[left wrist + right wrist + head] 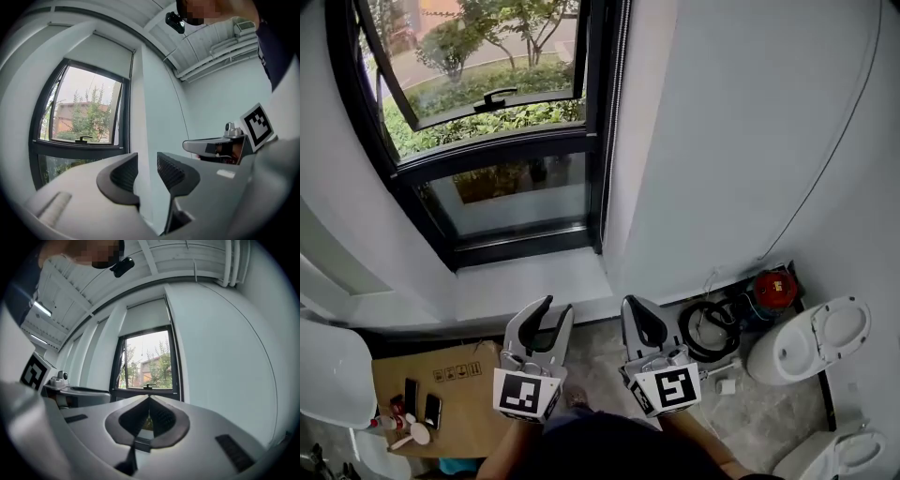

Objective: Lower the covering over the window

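Note:
The black-framed window (497, 122) fills the wall ahead, its upper sash tilted open, with green bushes outside. In the gripper views a pale roller blind (101, 54) (145, 317) covers only the top of the glass. A thin cord (620, 84) runs down the frame's right side. My left gripper (556, 307) (147, 161) is held below the sill, open, with nothing between its fingers. My right gripper (630, 305) (149, 399) is beside it, shut and empty. Both point up at the window, well short of the blind and the cord.
A white sill (530, 281) juts out under the window. On the floor at left a cardboard box (459, 394) carries phones and small items, beside a white chair (333, 375). At right lie a black cable coil (712, 328), a red object (775, 289) and white devices (811, 337).

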`<act>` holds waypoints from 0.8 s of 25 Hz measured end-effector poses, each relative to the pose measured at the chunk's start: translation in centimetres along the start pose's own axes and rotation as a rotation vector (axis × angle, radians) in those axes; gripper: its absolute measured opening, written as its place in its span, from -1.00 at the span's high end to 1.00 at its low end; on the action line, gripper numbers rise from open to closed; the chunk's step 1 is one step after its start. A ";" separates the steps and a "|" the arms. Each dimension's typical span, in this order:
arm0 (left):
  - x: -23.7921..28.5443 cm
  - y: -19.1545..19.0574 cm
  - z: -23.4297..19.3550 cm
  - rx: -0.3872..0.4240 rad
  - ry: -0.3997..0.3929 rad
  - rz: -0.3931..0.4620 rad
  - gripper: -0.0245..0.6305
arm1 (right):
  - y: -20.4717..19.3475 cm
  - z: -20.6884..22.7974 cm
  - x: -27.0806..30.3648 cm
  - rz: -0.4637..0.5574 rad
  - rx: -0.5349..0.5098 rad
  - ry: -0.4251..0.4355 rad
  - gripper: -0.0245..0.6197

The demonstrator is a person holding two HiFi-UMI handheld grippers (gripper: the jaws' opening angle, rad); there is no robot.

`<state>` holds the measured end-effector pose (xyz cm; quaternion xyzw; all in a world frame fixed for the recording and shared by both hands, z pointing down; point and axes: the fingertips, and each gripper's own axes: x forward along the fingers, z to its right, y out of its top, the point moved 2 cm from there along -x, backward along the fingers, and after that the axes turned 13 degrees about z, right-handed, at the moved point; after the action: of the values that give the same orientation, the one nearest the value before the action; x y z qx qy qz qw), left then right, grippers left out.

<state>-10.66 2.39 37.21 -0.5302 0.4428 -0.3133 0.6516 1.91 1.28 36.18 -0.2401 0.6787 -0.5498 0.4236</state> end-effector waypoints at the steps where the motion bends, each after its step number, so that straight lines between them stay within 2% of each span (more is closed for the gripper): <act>1: 0.4 -0.5 -0.7 -0.014 -0.016 0.009 0.52 | -0.6 -0.1 0.7 -0.006 -0.010 -0.013 0.89; 6: 2.1 -3.0 -3.6 -0.057 -0.054 0.003 0.52 | -3.7 0.9 2.5 -0.076 -0.019 -0.094 0.89; 9: 3.2 -3.5 -4.7 -0.083 -0.082 0.036 0.52 | -4.7 1.4 4.4 -0.116 -0.036 -0.101 0.89; 15: 7.1 -5.5 -7.6 -0.094 -0.059 -0.005 0.52 | -5.8 2.4 9.3 -0.099 -0.069 -0.073 0.89; 20: 13.0 -6.3 -9.7 -0.079 -0.087 0.009 0.52 | -8.3 5.9 14.7 -0.088 -0.088 -0.110 0.89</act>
<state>-13.75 -14.61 39.66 -0.5665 0.4285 -0.2693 0.6503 -2.03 -15.87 39.26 -0.3178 0.6666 -0.5235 0.4249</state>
